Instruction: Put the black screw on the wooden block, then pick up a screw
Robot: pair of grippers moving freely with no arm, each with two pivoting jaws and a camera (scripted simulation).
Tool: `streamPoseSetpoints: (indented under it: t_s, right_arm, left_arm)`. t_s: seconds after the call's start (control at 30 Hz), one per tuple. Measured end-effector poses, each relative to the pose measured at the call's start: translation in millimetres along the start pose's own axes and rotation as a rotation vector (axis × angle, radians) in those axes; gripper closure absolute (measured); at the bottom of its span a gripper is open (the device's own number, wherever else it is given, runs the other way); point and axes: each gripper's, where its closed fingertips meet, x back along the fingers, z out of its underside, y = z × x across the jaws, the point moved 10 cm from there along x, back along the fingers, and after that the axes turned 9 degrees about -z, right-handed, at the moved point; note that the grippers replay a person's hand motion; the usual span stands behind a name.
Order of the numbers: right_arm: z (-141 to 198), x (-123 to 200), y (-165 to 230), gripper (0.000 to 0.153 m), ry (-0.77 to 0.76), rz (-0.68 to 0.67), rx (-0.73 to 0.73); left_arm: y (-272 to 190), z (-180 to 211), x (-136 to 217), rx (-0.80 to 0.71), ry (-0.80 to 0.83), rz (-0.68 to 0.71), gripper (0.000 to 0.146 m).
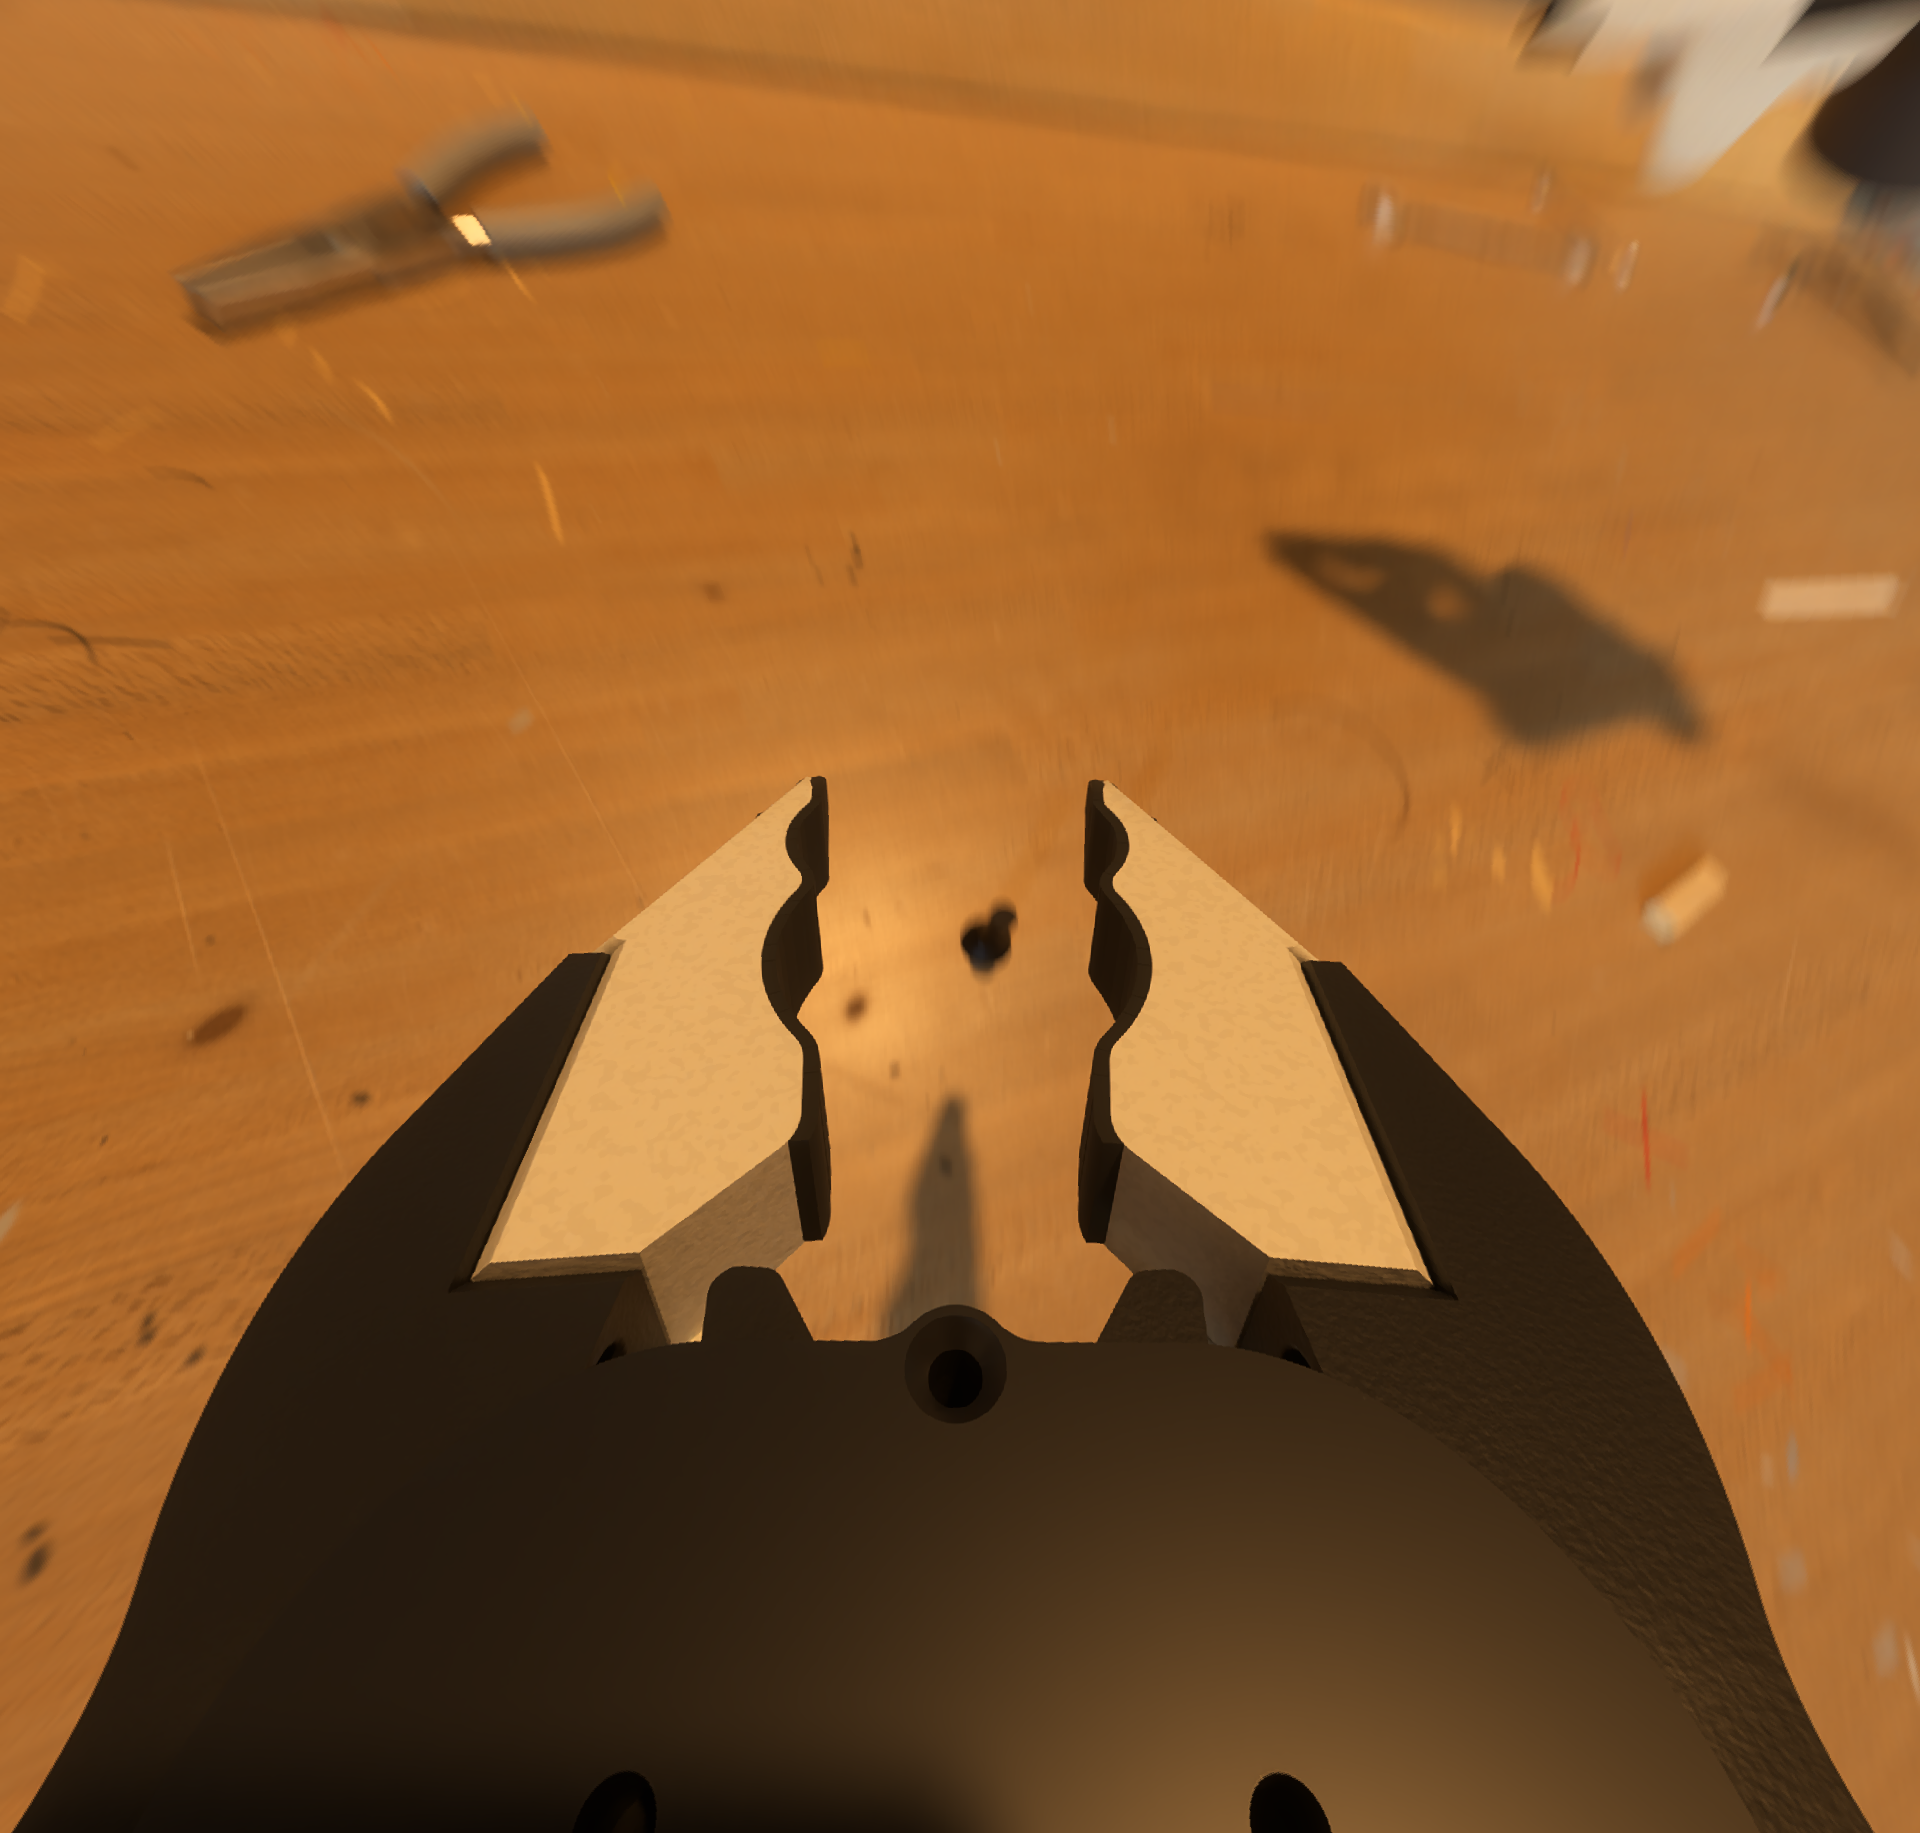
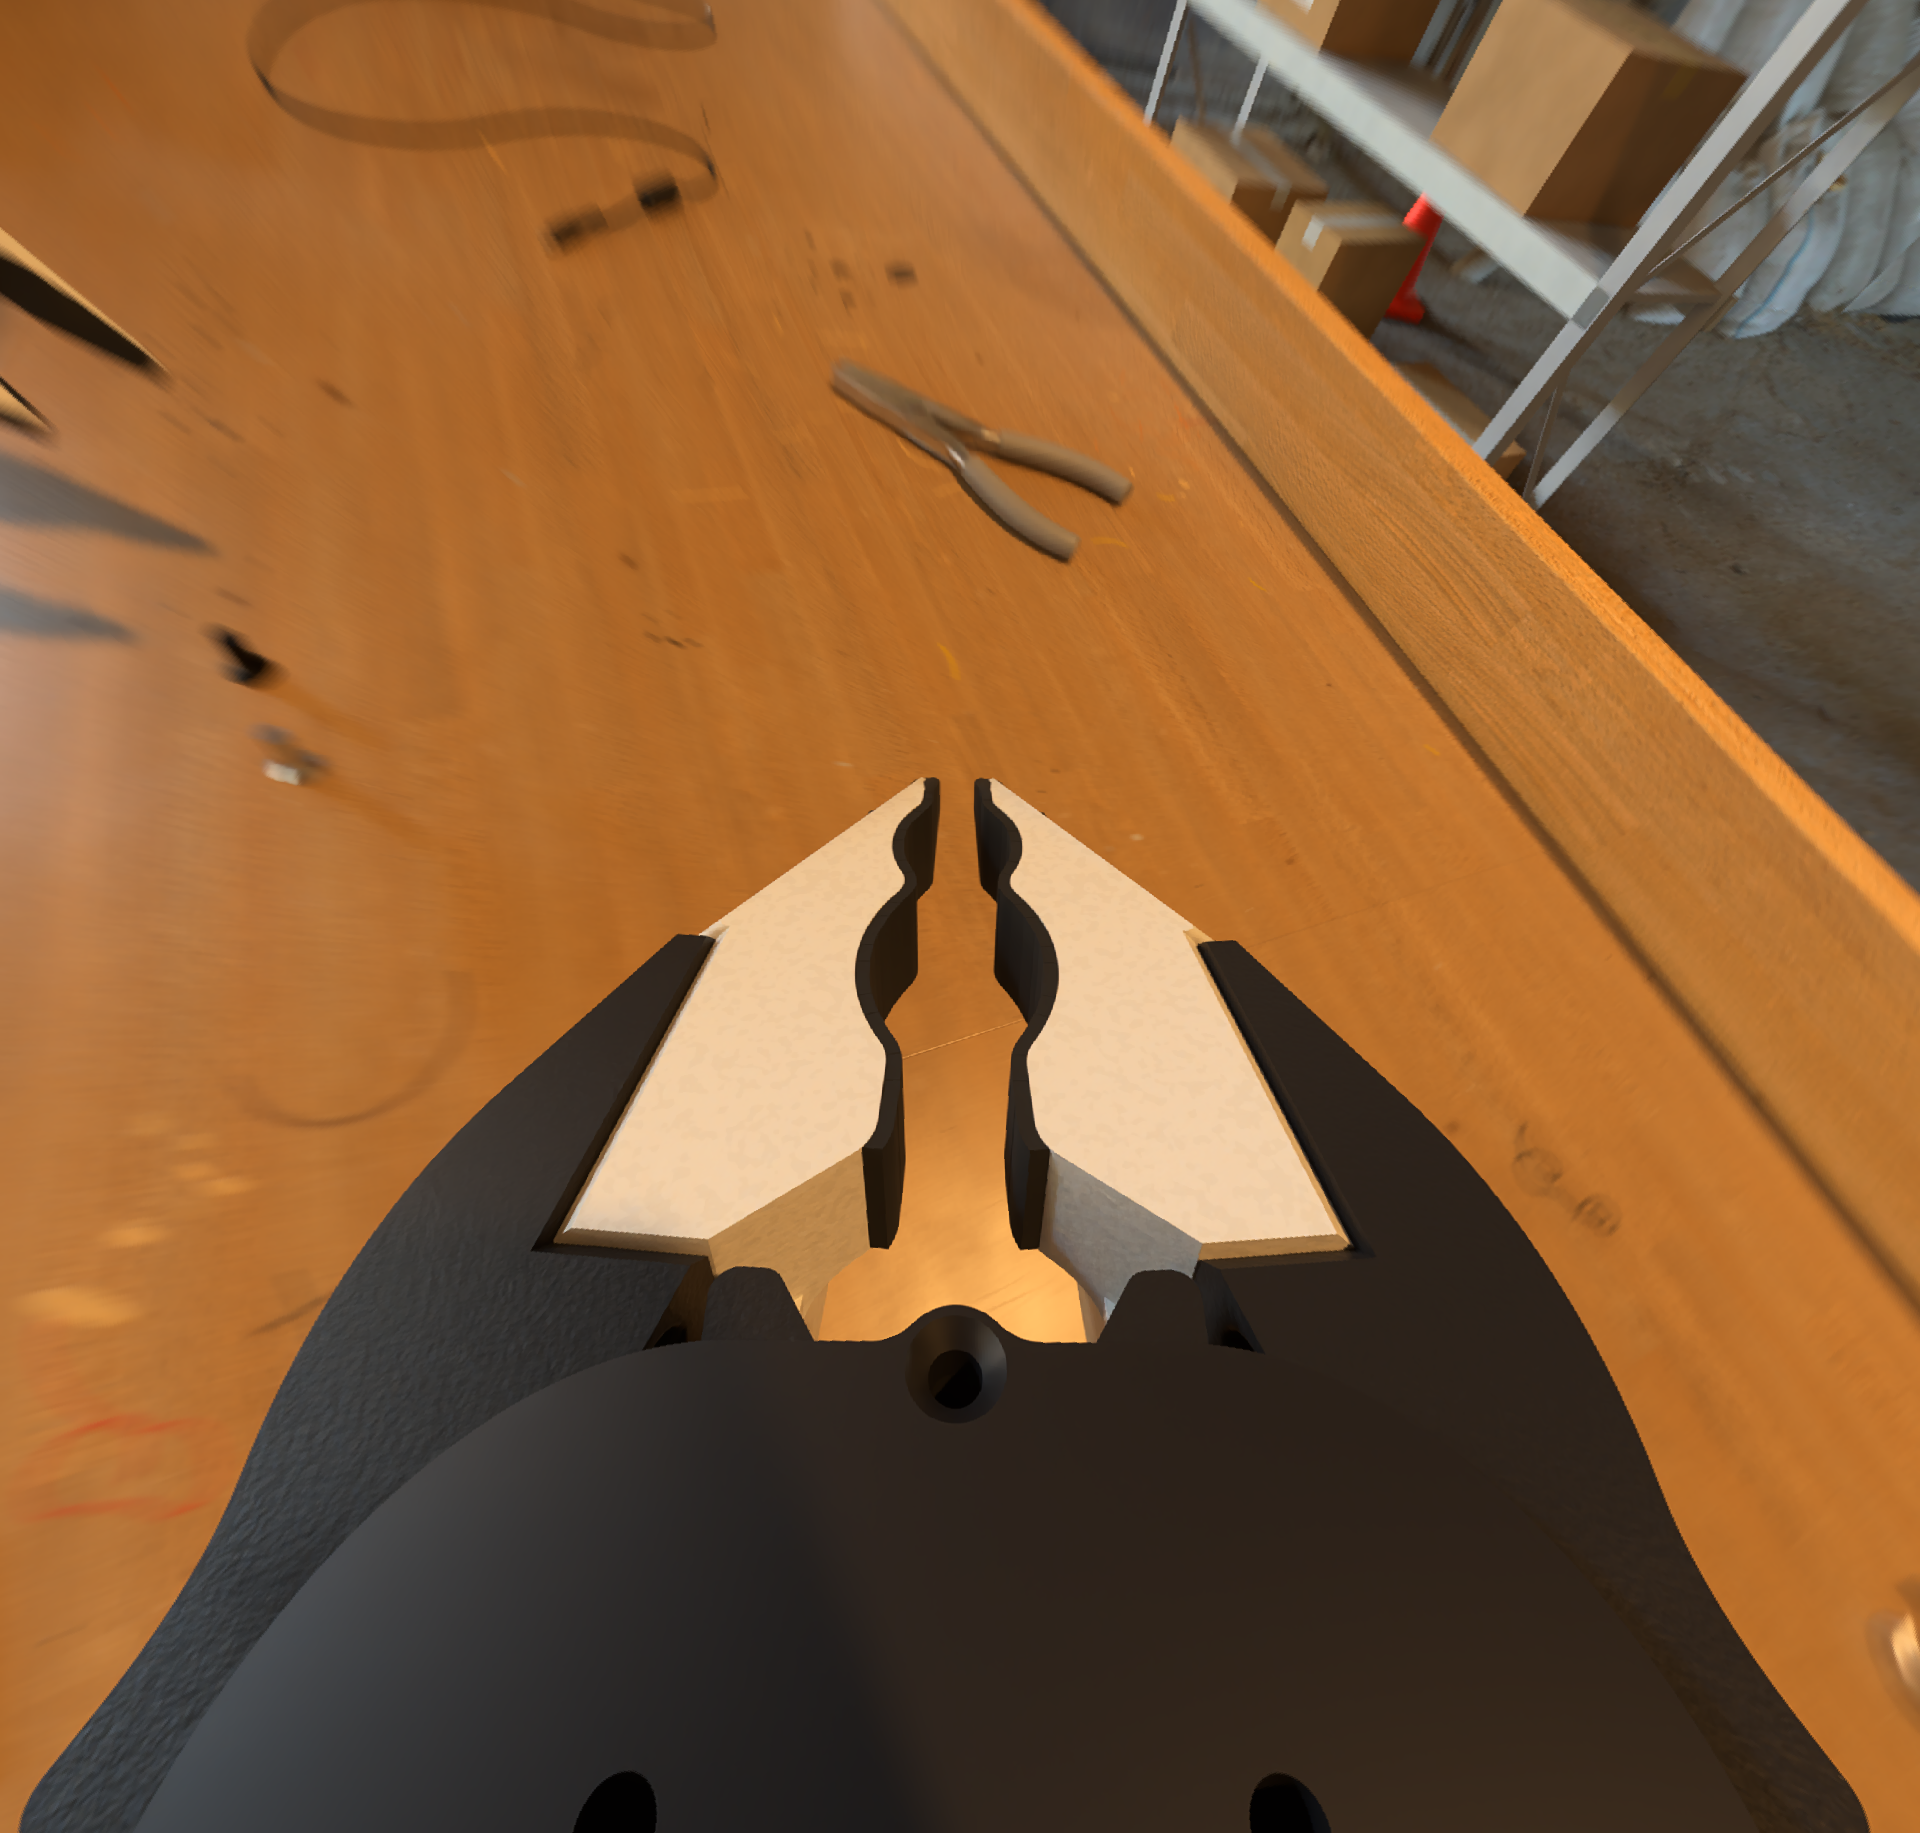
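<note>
1. Left gripper (image 1: pixel 956 786): jaws standing well apart, nothing between them. It is hanging above the wooden workbench (image 1: pixel 727 557), pointing down at the bench top.
2. Black screw (image 1: pixel 987 936): lying on the bench, showing in the gap between the left fingers but below them, not in contact with either pad as far as the blurred view tells. In the right wrist view a small dark item (image 2: pixel 241 657) is lying near the left edge of the frame; judged likely the same screw, not certain.
3. Right gripper (image 2: pixel 956 784): jaws nearly together, only a thin slit showing, nothing held. It is hanging over bare bench, near the raised wooden rail (image 2: pixel 1455 578) along the bench's far edge.
4. Pliers (image 1: pixel 416 230), grey-handled, lying open on the bench well apart from the screw and nearer that rail.
5. Small silvery piece (image 2: pixel 291 760), lying just beside the dark item; possibly another screw, too blurred to name.
6. Wooden block: not identifiable in either view.
7. Clear strap with dark buckle (image 2: pixel 623 209), looping toward the far end of the bench.
8. Shelving with cardboard boxes (image 2: pixel 1579 100), standing beyond the bench edge.
9. Step in hand, judged: lining up on the black screw; nothing yet placed.
10. Risks, judged: the screw is sitting off-centre toward the right finger, so closing may nudge or roll it away; small round stock may slip from scalloped pads; motion blur suggests speed, inviting overshoot.
</note>
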Motion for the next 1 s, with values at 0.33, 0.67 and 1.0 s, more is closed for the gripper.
streamPoseSetpoints:
  t_s: [0.33, 0.67, 1.0]
  right_arm:
    - [83, 90, 196, 0.127, -0.357, -0.132, -0.474]
    - [109, 91, 235, 0.123, -0.618, -0.37, -0.461]
    - [111, 94, 238, 0.123, -0.639, -0.428, -0.45]
  left_arm:
    - [-29, 11, -31, -0.733, 0.378, 0.151, 0.092]
    - [-28, -19, -79, -1.033, 0.605, 0.475, 0.093]
    - [-22, -8, -95, -1.12, 0.726, 0.522, 0.101]
